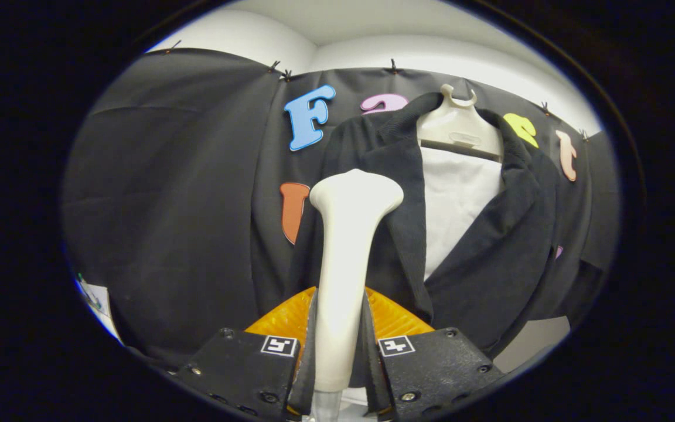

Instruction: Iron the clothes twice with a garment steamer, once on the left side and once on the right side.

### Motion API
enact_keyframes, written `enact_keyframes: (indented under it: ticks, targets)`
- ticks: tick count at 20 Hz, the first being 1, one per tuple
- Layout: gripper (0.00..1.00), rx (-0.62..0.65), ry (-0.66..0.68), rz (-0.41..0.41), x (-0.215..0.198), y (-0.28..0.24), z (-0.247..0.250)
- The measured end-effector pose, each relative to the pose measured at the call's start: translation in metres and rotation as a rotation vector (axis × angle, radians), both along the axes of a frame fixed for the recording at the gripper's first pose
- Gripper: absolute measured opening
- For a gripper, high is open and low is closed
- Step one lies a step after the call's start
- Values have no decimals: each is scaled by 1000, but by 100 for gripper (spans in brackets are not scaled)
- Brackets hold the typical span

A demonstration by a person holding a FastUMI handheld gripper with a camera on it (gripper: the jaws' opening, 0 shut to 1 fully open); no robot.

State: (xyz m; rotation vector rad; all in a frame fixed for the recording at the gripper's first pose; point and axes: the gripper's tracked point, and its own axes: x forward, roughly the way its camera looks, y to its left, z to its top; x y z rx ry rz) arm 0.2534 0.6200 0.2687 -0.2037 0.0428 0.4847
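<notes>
My gripper (pixel 339 334) is shut on the handle of a cream garment steamer (pixel 346 246), which stands upright between the fingers with its wide head at the top. A black jacket (pixel 490 246) hangs beyond it on a cream hanger (pixel 458 126), open at the front over a white panel (pixel 454 205). The steamer's head is in front of the jacket's left front panel, near the lapel. Whether the head touches the cloth I cannot tell.
Black cloth (pixel 167 193) lines the booth wall behind and to the left of the jacket. A pale wall (pixel 372 35) shows above it. A light patch of floor or table (pixel 534 343) shows below the jacket's right hem.
</notes>
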Motion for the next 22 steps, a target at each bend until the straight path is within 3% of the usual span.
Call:
enact_keyframes:
  ticks: [22]
  targets:
    - [37, -41, 211, 3, -11, -41, -113]
